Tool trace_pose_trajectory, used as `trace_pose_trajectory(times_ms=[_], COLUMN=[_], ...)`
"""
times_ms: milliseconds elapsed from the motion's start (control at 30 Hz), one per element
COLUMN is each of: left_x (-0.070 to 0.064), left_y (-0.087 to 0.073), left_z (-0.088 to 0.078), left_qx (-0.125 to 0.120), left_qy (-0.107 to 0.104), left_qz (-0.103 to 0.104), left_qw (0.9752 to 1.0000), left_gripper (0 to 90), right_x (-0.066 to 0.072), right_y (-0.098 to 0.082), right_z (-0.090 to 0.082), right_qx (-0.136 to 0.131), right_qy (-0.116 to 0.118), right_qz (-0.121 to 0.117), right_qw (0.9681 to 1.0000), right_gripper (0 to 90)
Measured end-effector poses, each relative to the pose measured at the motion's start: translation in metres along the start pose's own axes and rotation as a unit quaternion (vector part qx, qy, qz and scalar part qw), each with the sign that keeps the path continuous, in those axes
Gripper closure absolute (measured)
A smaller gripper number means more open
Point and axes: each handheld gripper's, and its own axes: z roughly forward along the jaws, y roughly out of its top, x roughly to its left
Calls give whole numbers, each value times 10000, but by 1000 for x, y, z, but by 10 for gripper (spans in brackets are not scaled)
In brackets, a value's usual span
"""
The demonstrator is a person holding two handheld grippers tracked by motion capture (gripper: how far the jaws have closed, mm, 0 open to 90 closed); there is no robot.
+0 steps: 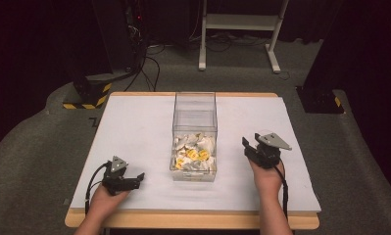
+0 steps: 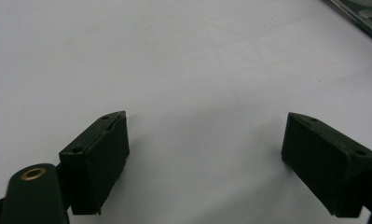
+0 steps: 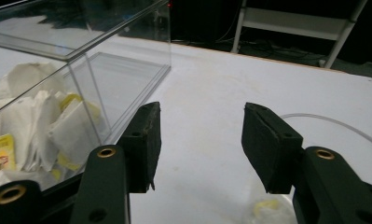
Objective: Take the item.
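Note:
A clear plastic box (image 1: 195,105) stands in the middle of the white table (image 1: 134,127). Its near half holds a heap of white tea bags with yellow tags (image 1: 194,152). My left gripper (image 1: 139,177) rests low at the front left, pointing towards the box, and is open. In the left gripper view its jaws (image 2: 207,140) stand wide over bare table. My right gripper (image 1: 251,140) hovers just right of the box, open. In the right gripper view it (image 3: 200,135) is beside the box wall (image 3: 123,79) and the tea bags (image 3: 44,126). A blurred pale and yellow scrap (image 3: 267,207) lies below the jaws.
A thin clear curved edge (image 3: 333,123) lies on the table to the right of my right gripper. A corner of the box (image 2: 361,18) shows at the top right of the left gripper view. Behind the table are a white frame (image 1: 239,29), cables and dark stands.

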Motion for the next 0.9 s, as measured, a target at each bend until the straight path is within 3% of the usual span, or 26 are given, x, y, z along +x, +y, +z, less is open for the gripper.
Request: trace_pose_trajectory(times_ms=[433,700,900], left_x=[0,0,0], left_y=[0,0,0], left_z=[0,0,0], left_qx=[-1,-1,-1], left_qy=[0,0,0], left_qz=[-2,-2,0], left_qw=[10000,10000,10000], left_gripper=[154,154,154], right_x=[45,53,57], right_y=[-18,-33,-40], right_z=[27,42,49], right_qx=[493,882,1106], right_qy=[356,506,476], right_qz=[-344,-320,-365], right_qw=[9976,9943,9920], right_gripper=[398,398,396])
